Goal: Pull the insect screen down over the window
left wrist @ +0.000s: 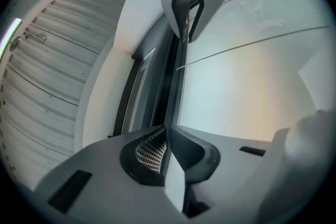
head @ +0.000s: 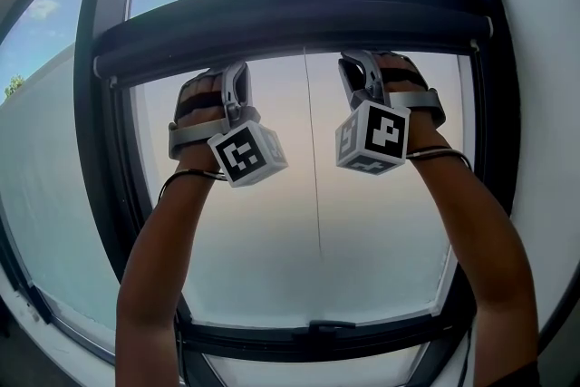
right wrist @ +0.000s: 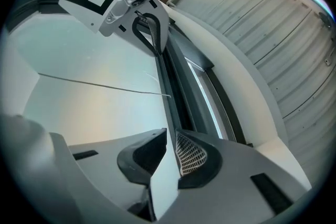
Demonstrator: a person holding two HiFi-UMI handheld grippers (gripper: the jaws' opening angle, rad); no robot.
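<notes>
Head view: the insect screen bar (head: pixel 290 14) sits high across the window (head: pixel 95 149), not drawn down. Your left gripper (head: pixel 237 70) and right gripper (head: pixel 359 61) reach up to its lower edge, well apart.

Left gripper view: the jaws are pinched tight on a thin pale strip (left wrist: pixel 176 186) along that edge.

Right gripper view: the jaws stand narrow, clamping the same strip. A thin cord (right wrist: pixel 105 85) crosses the pane.

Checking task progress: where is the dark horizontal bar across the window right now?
Head view: the dark bar spans the upper part of the window, directly above the left gripper and right gripper, both raised to its lower edge.
</notes>
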